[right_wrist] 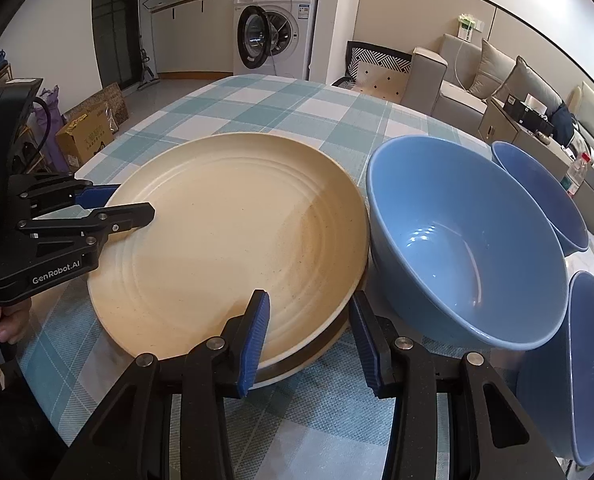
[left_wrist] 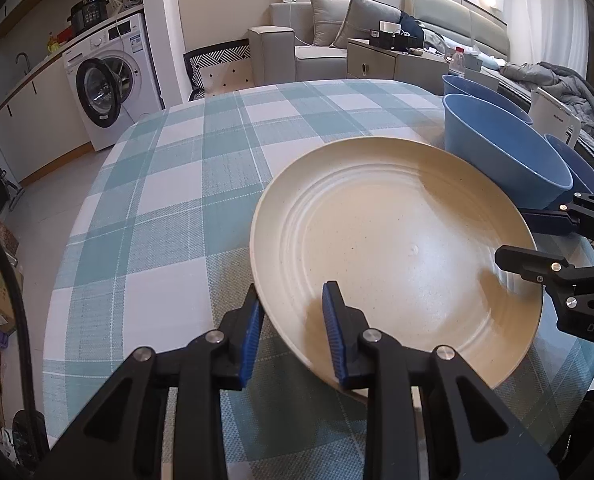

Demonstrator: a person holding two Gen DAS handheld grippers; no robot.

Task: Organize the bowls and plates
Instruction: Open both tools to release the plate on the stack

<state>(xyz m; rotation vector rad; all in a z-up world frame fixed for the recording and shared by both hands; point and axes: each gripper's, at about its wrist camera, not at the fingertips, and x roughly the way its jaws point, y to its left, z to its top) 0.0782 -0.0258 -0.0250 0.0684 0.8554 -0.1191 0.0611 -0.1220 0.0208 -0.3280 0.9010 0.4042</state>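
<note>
A large cream plate (left_wrist: pixel 397 248) lies on the checked tablecloth; in the right wrist view (right_wrist: pixel 233 236) it rests on a second plate, whose rim (right_wrist: pixel 317 356) shows under it. My left gripper (left_wrist: pixel 293 336) is open with its jaws astride the plate's near rim, one finger above and one below. My right gripper (right_wrist: pixel 309 344) is open and straddles the opposite rim. Each gripper shows in the other's view: the right gripper (left_wrist: pixel 537 236), the left gripper (right_wrist: pixel 125 204). Three blue bowls stand beside the plates, the nearest one (right_wrist: pixel 465 240) touching the plate's edge.
The checked tablecloth (left_wrist: pixel 185 200) covers a round table. Two more blue bowls (right_wrist: pixel 537 196) (right_wrist: pixel 593 364) stand at the right. A white jug (left_wrist: pixel 553 120) stands behind the bowls. A washing machine (left_wrist: pixel 109 84) and sofa (left_wrist: pixel 321 48) lie beyond the table.
</note>
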